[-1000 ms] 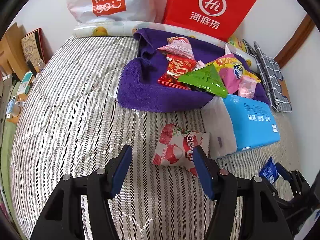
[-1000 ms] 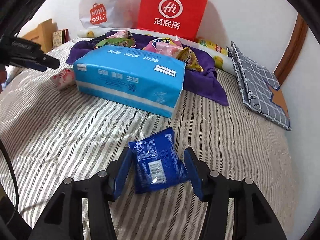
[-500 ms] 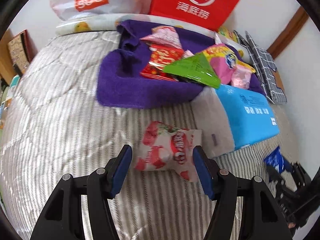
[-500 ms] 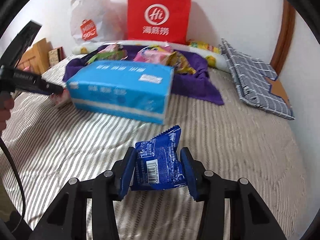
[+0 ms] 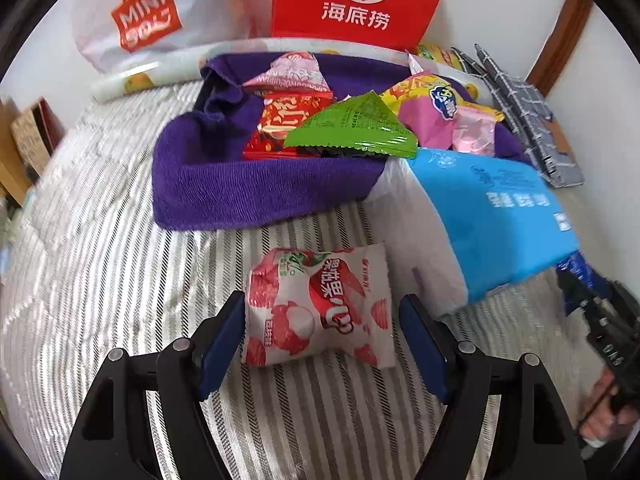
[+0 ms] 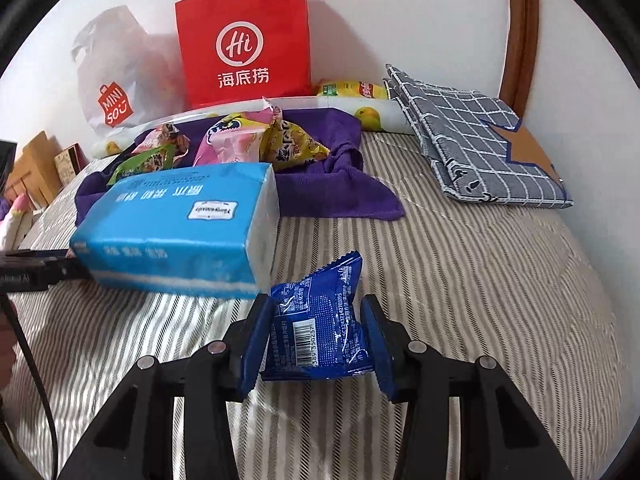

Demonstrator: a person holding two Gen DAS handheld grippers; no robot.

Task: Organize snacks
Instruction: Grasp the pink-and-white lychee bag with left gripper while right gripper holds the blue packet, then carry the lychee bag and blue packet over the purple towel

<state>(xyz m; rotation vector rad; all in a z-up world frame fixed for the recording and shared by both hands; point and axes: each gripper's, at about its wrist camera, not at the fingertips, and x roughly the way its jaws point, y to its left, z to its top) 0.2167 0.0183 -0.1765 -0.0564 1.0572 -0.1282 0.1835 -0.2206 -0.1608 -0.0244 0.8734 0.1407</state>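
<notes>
Between left gripper (image 5: 322,330) jaws, just widened, unclenched: white-red lychee snack packet (image 5: 318,306), long axis spanning gap. Right gripper (image 6: 316,338) clenched on blue foil snack packet (image 6: 316,320).

Both grippers (image 5: 322,340) (image 6: 316,338) show black plastic frames, silver screw heads, blue fingertip pads (image 5: 222,336); a black cable (image 6: 28,364) trails at left.

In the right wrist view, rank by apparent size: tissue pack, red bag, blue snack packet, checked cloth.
1. tissue pack
2. checked cloth and red bag look about alike; not ranking them.
3. blue snack packet, smallest even though it is nearest the camera.
</notes>
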